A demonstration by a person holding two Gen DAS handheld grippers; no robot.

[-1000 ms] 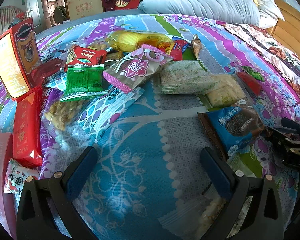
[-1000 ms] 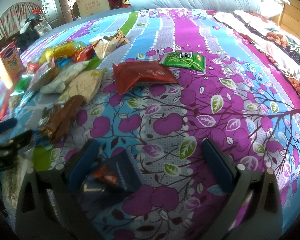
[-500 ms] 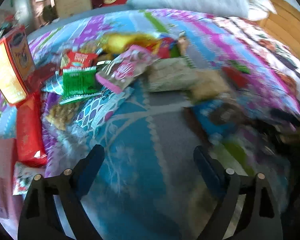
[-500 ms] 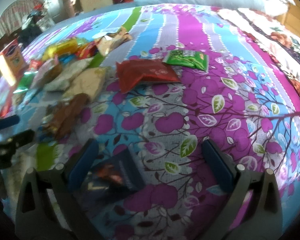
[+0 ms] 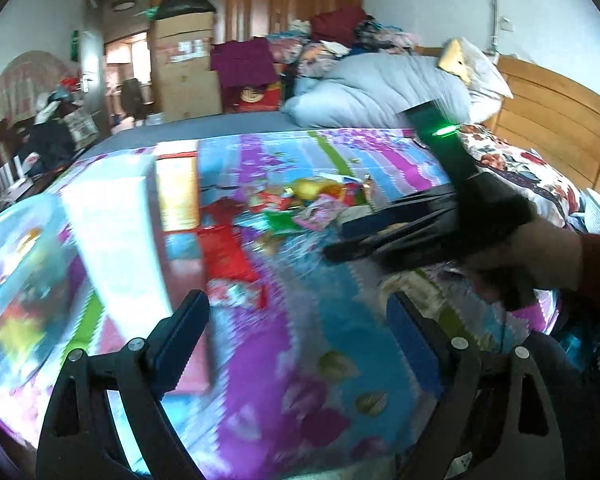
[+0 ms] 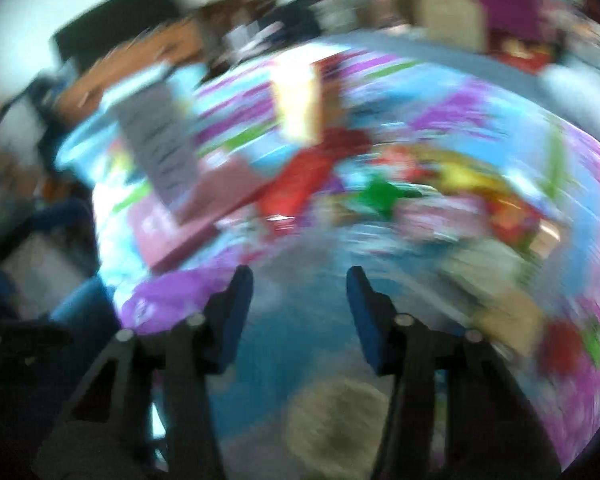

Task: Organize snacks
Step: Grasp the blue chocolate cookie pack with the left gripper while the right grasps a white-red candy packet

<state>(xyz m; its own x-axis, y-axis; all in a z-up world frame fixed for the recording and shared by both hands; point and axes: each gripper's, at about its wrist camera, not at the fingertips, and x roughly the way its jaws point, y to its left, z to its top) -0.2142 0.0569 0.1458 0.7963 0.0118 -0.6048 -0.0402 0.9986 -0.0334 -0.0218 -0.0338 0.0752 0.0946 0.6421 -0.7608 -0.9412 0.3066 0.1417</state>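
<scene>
Both views are motion-blurred. Snack packets (image 5: 300, 208) lie in a pile on the patterned bedspread (image 5: 300, 360), with a red packet (image 5: 224, 248) and an upright orange box (image 5: 178, 196) at their left. My left gripper (image 5: 298, 320) is open and empty above the bed's near part. My right gripper (image 6: 300, 292) is open and empty, its jaws narrower than before; it also shows in the left wrist view (image 5: 400, 236), held over the bed right of the pile. The pile (image 6: 420, 200) shows blurred ahead of it.
A white open box flap (image 5: 112, 248) and a clear plastic tub (image 5: 16, 280) stand at the left. A grey duvet (image 5: 380, 92) and wooden headboard (image 5: 548, 120) lie at the far right. Cardboard boxes (image 5: 188, 72) stand beyond the bed.
Both grippers have swung fast and pulled back; the views now face left toward the boxes. The right gripper's jaws have narrowed, and the dark packet between them is gone from view.
</scene>
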